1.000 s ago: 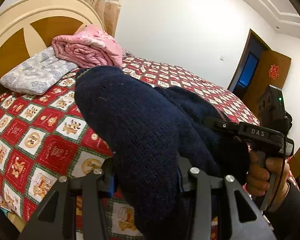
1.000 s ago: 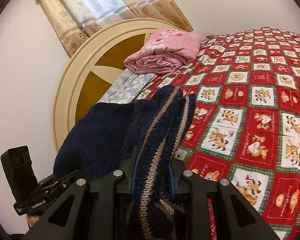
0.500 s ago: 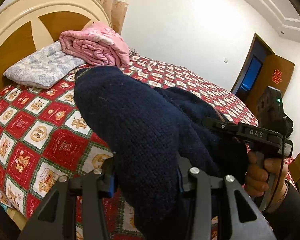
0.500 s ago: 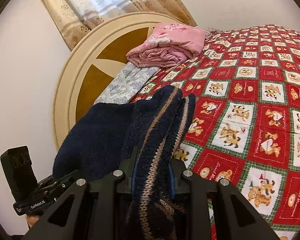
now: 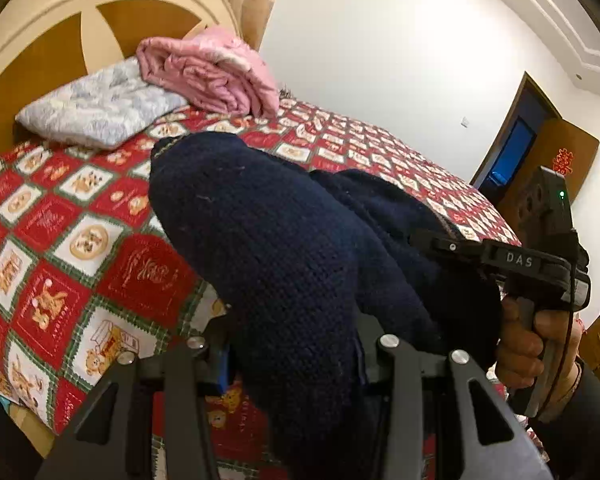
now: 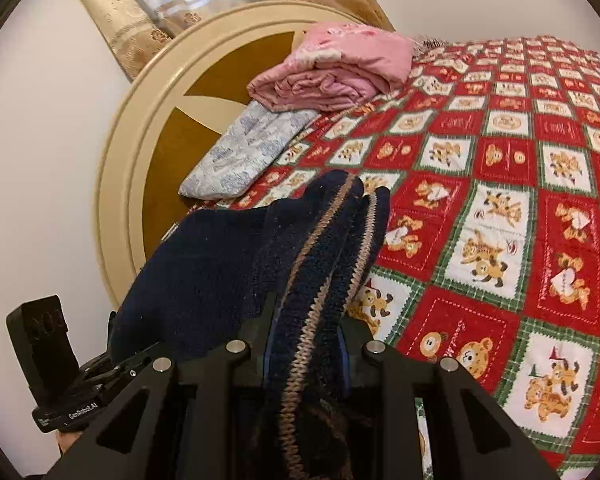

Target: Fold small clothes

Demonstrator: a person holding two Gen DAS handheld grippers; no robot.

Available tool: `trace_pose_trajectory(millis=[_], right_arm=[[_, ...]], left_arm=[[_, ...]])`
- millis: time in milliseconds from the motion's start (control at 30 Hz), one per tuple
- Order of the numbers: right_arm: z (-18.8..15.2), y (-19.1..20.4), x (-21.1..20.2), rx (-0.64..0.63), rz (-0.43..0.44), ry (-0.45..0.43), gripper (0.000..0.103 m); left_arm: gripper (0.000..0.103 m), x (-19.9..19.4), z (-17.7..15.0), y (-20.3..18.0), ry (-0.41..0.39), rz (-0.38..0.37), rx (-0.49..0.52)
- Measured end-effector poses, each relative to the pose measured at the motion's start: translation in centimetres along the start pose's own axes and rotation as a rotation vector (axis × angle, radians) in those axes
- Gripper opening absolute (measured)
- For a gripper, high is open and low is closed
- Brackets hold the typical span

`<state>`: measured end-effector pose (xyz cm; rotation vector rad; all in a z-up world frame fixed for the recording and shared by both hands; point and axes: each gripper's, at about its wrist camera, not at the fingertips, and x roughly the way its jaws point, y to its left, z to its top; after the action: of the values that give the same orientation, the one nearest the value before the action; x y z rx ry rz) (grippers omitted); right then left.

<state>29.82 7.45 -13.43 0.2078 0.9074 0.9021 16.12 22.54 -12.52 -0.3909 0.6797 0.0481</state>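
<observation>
left gripper (image 5: pixel 292 360) fingers pinching the sweater (image 5: pixel 268 248) | right gripper (image 6: pixel 306 344) fingers clamped on its striped hem | sweater's strung between both, up over the bed (image 6: pixel 500 208) | pink blanket (image 5: pixel 212 72) by headboard

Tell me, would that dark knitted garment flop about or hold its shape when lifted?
Probably floppy: the navy knitted garment bulges and sags between the left tool and right tool. Its thick, coarse knit likely resists slipping. It looks bulky rather than heavy, though that's hard to judge.
</observation>
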Motion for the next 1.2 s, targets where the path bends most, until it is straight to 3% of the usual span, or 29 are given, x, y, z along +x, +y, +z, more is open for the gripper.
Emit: trace_pose_trajectory(millis=[600, 767, 900, 967, 1200], right_arm=[[-1.2, -4.3, 4.4, 0.077, -0.044, 0.104, 0.024], [-1.8, -6.8, 5.5, 0.173, -0.059, 0.127, 0.027], [-1.8, -8.1, 4.2, 0.208, -0.107, 0.092, 0.041], [-1.8, -8.6, 3.0, 0.23, -0.101, 0.076, 0.041], [-2.9, -7.1, -2.6, 0.188, -0.239, -0.012, 0.043]], left_arm=[[0.048, 3.6, -3.8, 3.9, 0.095, -0.021, -0.072], [0.061, 4.0, -4.7, 4.4, 0.071, -0.037, -0.073], [0.074, 3.9, -5.4, 4.8, 0.058, -0.03, -0.088], [0.079, 3.4, -5.9, 4.8, 0.065, -0.017, -0.086], [0.078, 0.5, -6.7, 3.8, 0.082, 0.081, -0.026]])
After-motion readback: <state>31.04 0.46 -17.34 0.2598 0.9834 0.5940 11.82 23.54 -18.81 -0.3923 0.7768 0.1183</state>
